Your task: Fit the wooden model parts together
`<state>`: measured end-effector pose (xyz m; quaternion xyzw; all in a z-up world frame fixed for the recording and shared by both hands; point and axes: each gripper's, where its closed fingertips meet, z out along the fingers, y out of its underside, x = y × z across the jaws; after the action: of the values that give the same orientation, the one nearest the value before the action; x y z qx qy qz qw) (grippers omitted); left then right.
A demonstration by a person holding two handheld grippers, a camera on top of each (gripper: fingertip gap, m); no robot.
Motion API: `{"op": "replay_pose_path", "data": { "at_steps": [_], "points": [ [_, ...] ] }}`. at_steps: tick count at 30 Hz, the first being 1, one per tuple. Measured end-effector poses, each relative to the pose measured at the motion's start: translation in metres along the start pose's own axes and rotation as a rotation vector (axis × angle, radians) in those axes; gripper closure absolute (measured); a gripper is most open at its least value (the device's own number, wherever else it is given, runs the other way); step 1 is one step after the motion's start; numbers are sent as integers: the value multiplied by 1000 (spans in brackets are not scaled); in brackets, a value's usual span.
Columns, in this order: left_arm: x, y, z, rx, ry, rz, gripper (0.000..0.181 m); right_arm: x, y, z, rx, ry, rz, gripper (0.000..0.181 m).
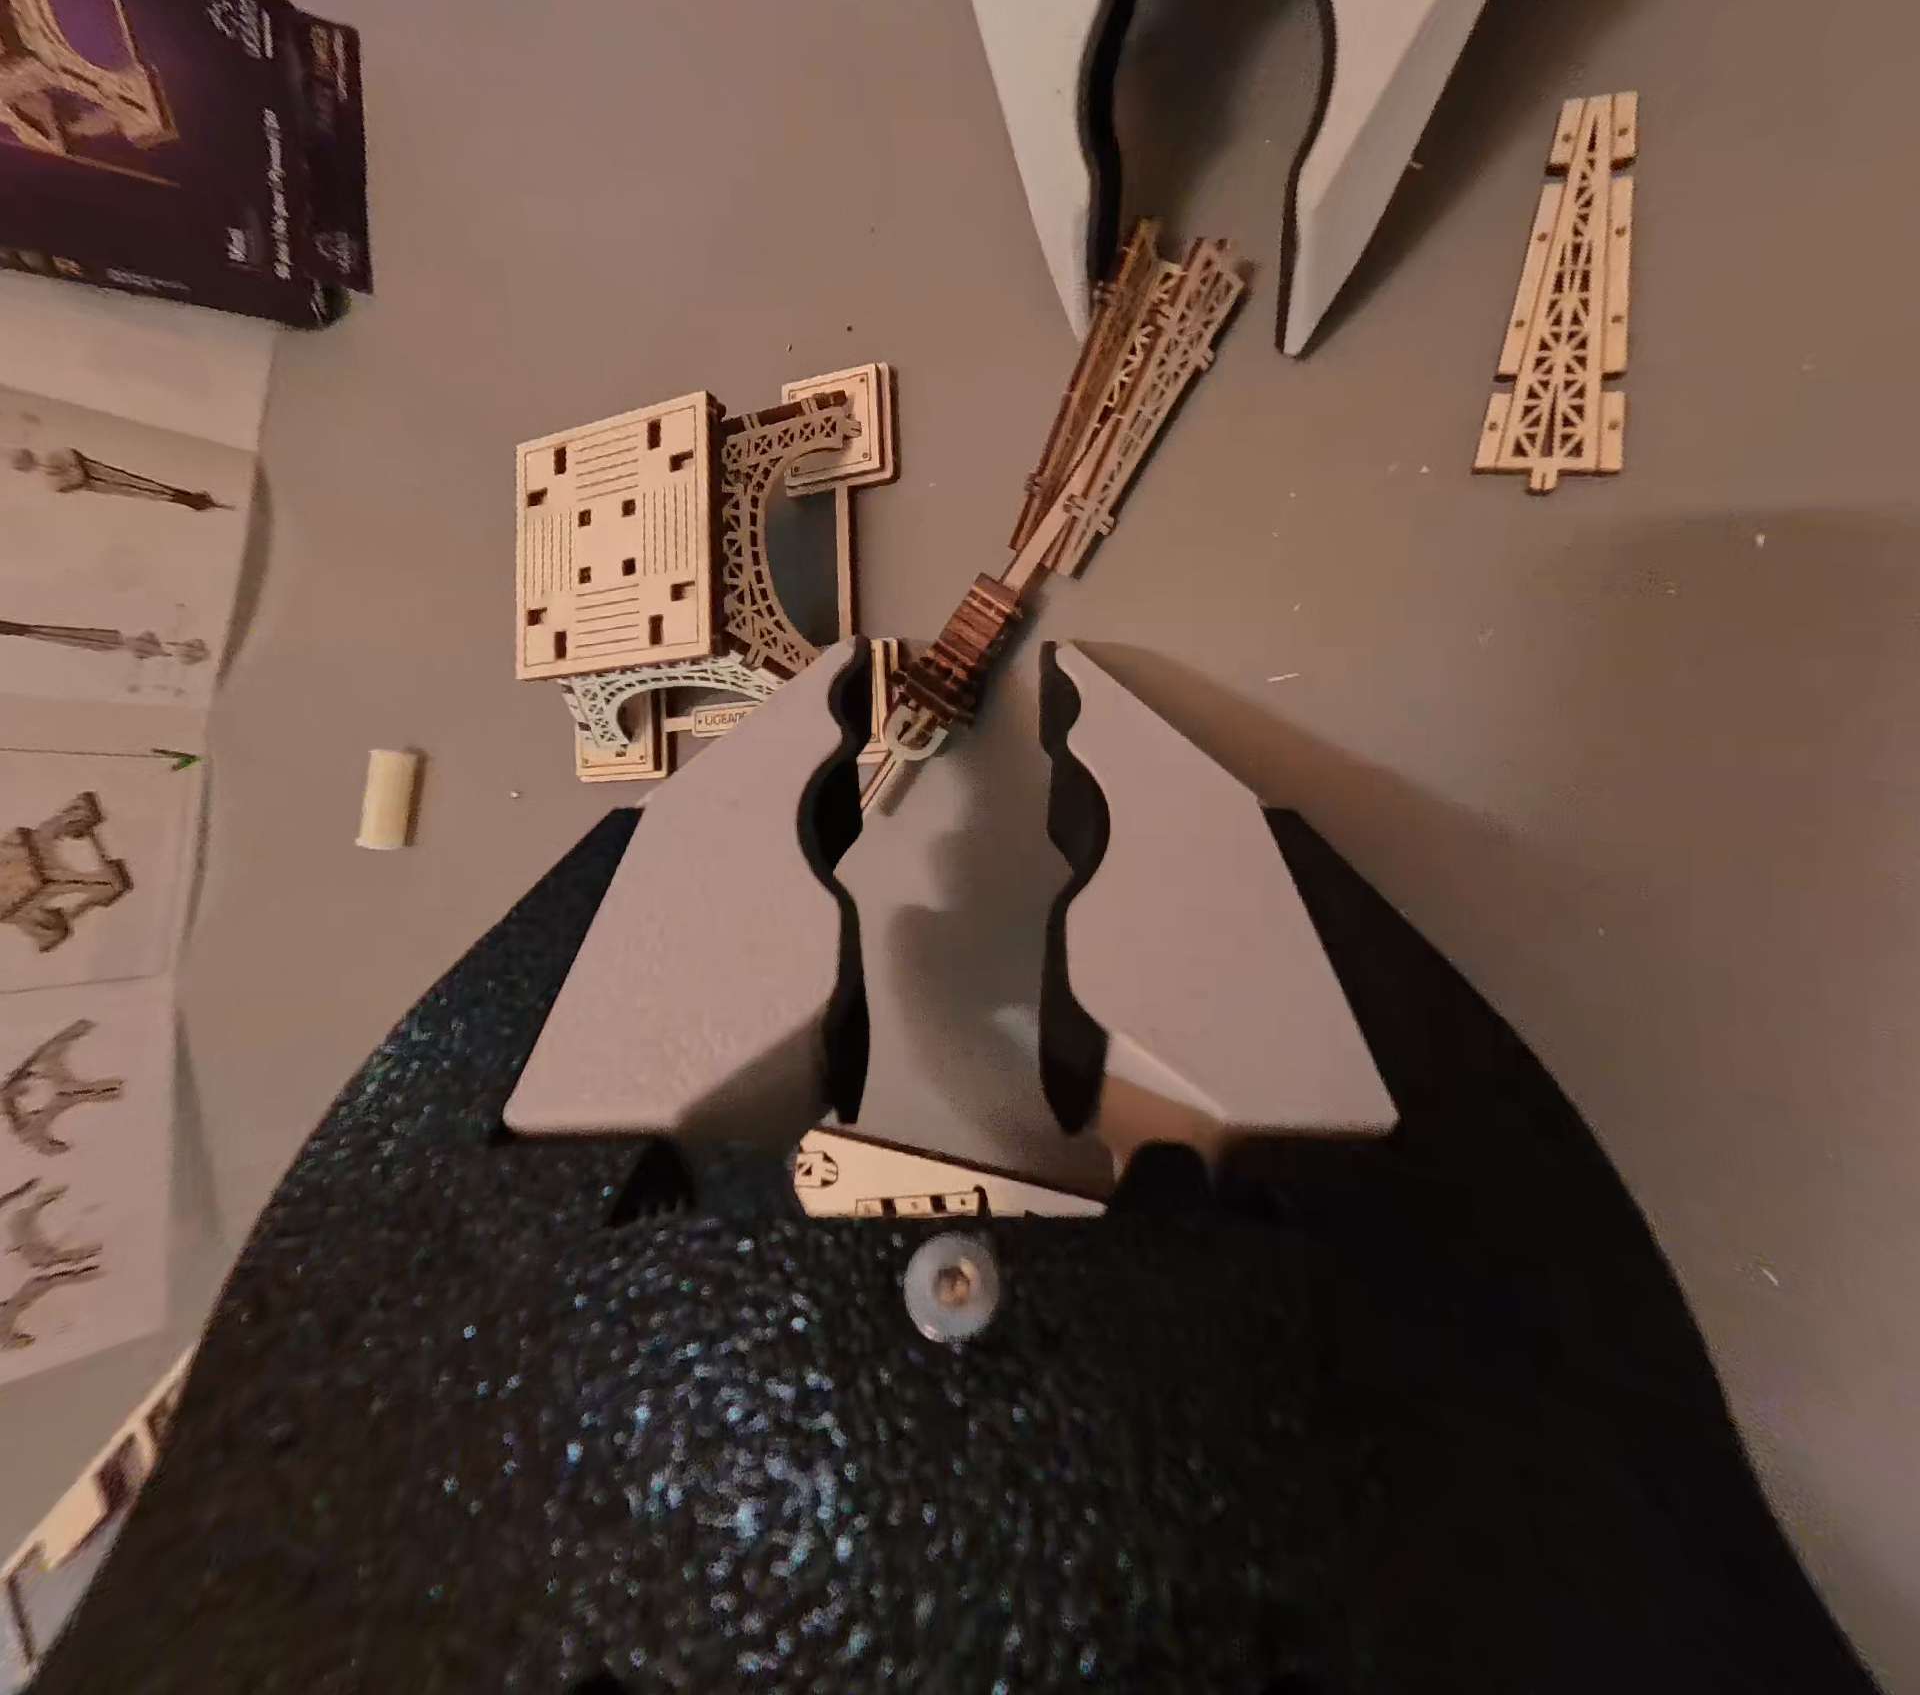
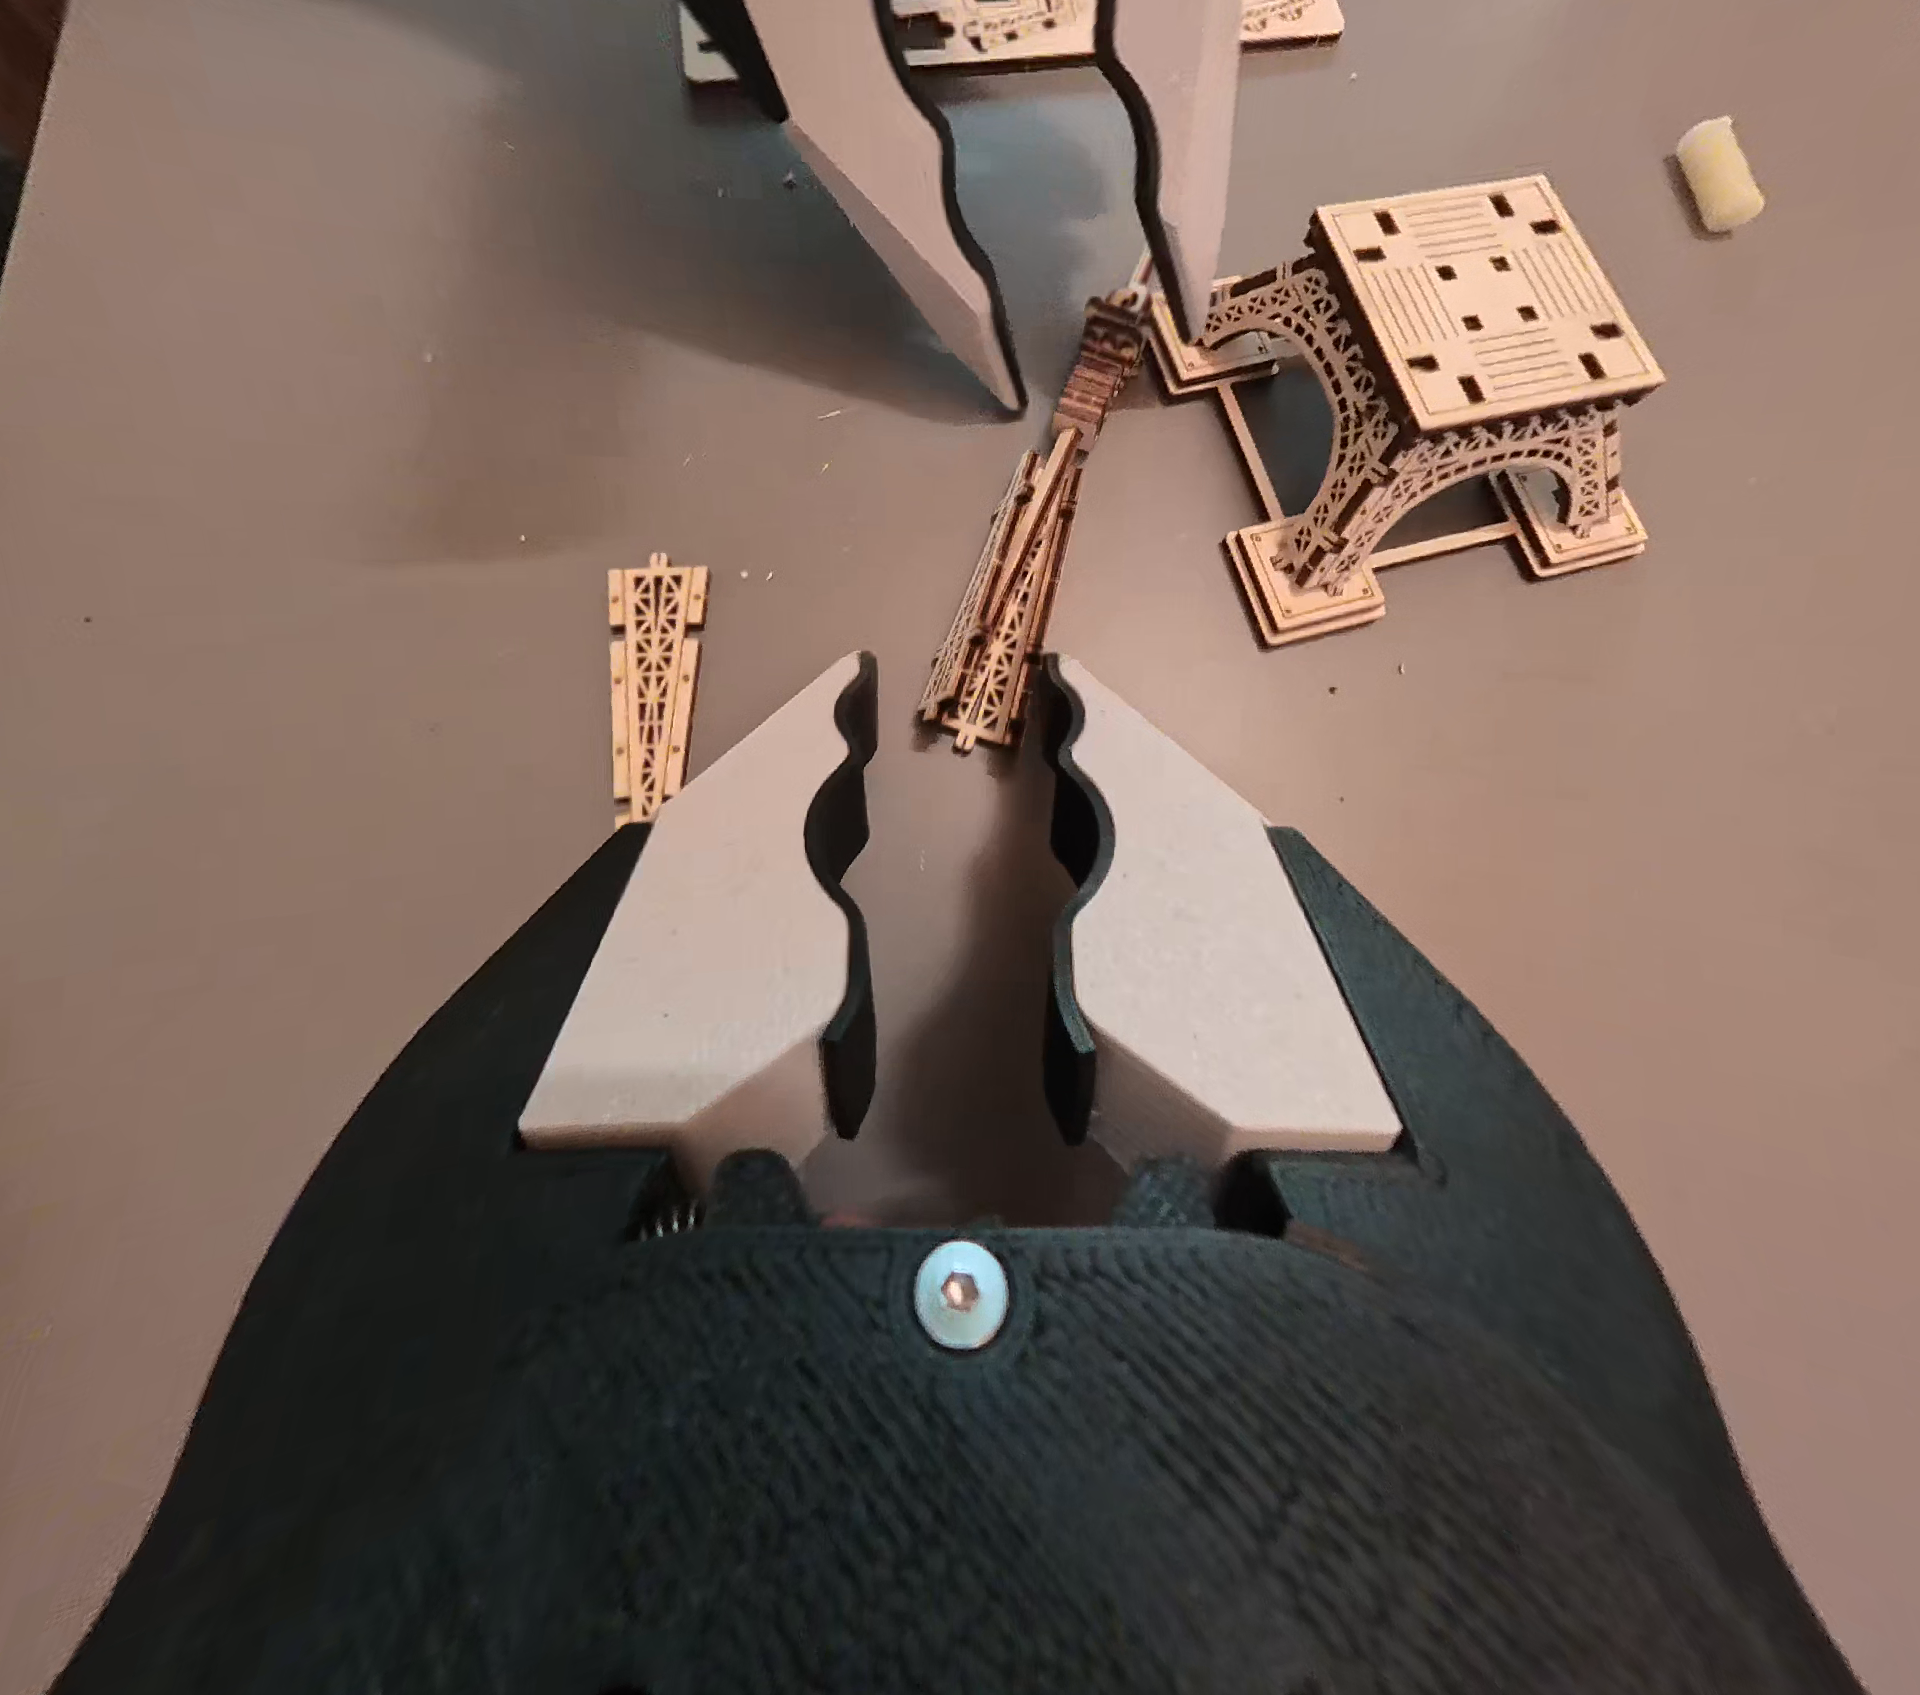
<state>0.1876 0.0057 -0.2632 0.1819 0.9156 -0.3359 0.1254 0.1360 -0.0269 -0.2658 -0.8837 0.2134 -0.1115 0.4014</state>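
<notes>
Grey table (image 2: 312, 357): the tower base (image 2: 1455, 388) stands upright; the spire (image 2: 1013, 585) lies flat between your two claws, a loose side panel (image 2: 649, 689) just beside. Left claw (image 1: 956, 658) and right claw (image 2: 956, 674) both gape, empty. Close on the spire's wider end squarely (lattice looks fragile), gently.

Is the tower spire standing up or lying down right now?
Lying down. The spire rests flat on the grey table, beside the upright arched base, between the two open hand-held grippers.
</notes>
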Motion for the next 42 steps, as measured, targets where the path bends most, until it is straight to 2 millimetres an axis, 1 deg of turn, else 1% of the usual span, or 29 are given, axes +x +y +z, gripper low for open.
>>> {"op": "replay_pose_path", "data": {
  "at_steps": [2, 5, 7, 11, 13, 16, 18, 19, 22, 24, 25, 26, 27, 28, 29, 31, 33, 35, 39, 42],
  "points": [
    [-1, 3, 1, -12, 20, -43, 159, -1, -1, 2, -2, -9, 8, 158],
    [-3, 12, -4, -41, -8, -75, 163, 1, -1, 1, -3, -6, 25, 160],
    [-7, 22, -11, -80, -47, -95, 164, 2, 0, 1, -3, 2, 26, 161],
    [-14, 49, -30, -159, -141, -132, 164, 2, 2, -1, -3, 12, 30, 161],
    [-14, 52, -37, -142, -161, -157, 161, 1, 2, -2, -2, 19, 26, 161],
    [-22, 46, -50, -88, -256, -196, 154, 5, 2, -3, -1, 44, 22, 155],
    [-22, 35, -56, -6, -302, -253, 150, 3, 2, -2, -2, 39, 28, 162],
    [-17, 28, -55, 39, -297, -299, 151, 3, 2, -2, -2, 51, 31, 162],
    [9, 12, -44, 138, -189, -399, 150, 4, 2, -3, -2, 85, 28, 161],
    [18, 9, -39, 155, -165, -434, 150, 5, 2, -3, -5, 93, 34, 159],
    [21, 10, -37, 150, -158, -446, 151, 8, 2, -3, -5, 111, 51, 147],
    [23, 12, -35, 143, -153, -454, 151, 12, 1, -3, -3, 134, 80, 130],
    [24, 13, -33, 134, -154, -461, 152, 16, 0, -2, -1, 151, 113, 121],
    [25, 15, -32, 122, -156, -467, 152, 18, -2, 1, 0, 154, 135, 116],
    [26, 16, -31, 105, -153, -467, 152, 17, -4, 3, -4, 144, 141, 117],
    [28, 18, -31, 86, -146, -472, 153, 16, -6, 8, -21, 133, 135, 133],
    [28, 17, -31, 98, -137, -516, 153, 13, -8, 11, -35, 108, 132, 147],
    [30, 14, -31, 124, -110, -571, 153, 11, -9, 13, -50, 102, 116, 166],
    [27, 3, -35, 206, -78, -667, 153, 11, -10, 12, -40, 119, 109, 166],
    [27, -5, -37, 254, -58, -683, 152, 16, -21, 5, 49, 167, 106, 168]
  ]
}}
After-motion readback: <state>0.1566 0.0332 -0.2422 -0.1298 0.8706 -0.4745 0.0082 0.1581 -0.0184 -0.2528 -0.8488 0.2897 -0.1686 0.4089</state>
